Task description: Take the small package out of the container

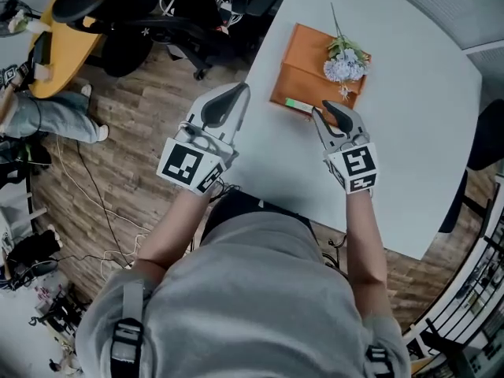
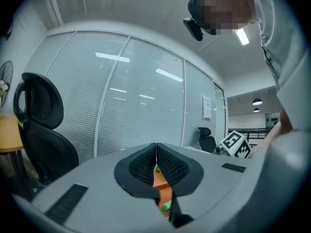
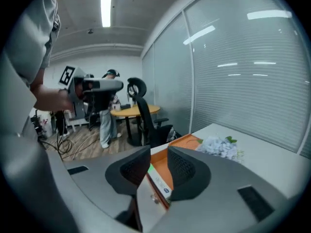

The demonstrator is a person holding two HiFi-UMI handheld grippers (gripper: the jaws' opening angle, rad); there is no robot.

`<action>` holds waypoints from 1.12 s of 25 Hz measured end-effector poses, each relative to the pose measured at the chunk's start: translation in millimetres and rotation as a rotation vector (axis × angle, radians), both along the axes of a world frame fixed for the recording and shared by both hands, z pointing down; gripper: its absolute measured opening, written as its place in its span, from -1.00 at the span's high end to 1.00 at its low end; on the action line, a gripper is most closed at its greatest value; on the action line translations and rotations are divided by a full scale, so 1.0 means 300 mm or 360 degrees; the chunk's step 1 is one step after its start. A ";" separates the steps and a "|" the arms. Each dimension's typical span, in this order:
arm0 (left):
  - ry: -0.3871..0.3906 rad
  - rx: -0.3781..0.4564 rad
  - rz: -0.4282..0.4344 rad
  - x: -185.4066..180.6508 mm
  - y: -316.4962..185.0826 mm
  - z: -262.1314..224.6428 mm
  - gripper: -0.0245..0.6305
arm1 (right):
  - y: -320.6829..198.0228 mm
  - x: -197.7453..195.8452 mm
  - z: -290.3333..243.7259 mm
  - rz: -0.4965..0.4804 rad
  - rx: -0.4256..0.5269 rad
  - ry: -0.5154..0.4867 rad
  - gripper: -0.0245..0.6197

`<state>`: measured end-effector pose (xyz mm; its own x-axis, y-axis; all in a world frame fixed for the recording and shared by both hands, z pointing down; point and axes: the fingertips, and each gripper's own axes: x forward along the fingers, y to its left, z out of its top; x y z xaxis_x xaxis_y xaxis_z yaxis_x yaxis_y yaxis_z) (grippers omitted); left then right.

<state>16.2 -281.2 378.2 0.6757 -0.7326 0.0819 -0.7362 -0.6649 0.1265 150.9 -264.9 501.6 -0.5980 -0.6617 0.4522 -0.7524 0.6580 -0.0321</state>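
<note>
While the small white package with a green end lies in the orange cardboard box, against its near wall, we judge the task barely begun: the whole lift is left. Our right gripper hovers at it, jaws slightly parted (gripping nothing); our left gripper is clenched, empty. The package's long axis runs left-right, green end left.

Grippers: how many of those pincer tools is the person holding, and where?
2. The left gripper is beside the table edge, jaws together. The right gripper is at the orange container near edge, jaws slightly apart. None seem hidden.
</note>
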 end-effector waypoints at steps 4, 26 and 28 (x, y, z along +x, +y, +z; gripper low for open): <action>-0.0019 -0.0007 -0.0005 -0.017 -0.006 0.019 0.86 | -0.017 -0.072 0.186 -0.0211 -0.0175 0.0142 0.36; -0.0038 -0.0003 -0.0097 -0.102 -0.023 0.027 0.86 | -0.023 -0.104 0.398 -0.0498 -0.0284 0.0756 0.53; -0.0035 0.0006 -0.0096 -0.101 -0.025 0.017 0.86 | -0.039 -0.089 0.340 -0.0400 -0.0258 0.0647 0.55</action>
<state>-14.2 -288.8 383.4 0.6285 -0.7722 0.0932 -0.7774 -0.6197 0.1077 124.3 -276.4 603.5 -0.4840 -0.4216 0.7668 -0.5441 0.8313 0.1137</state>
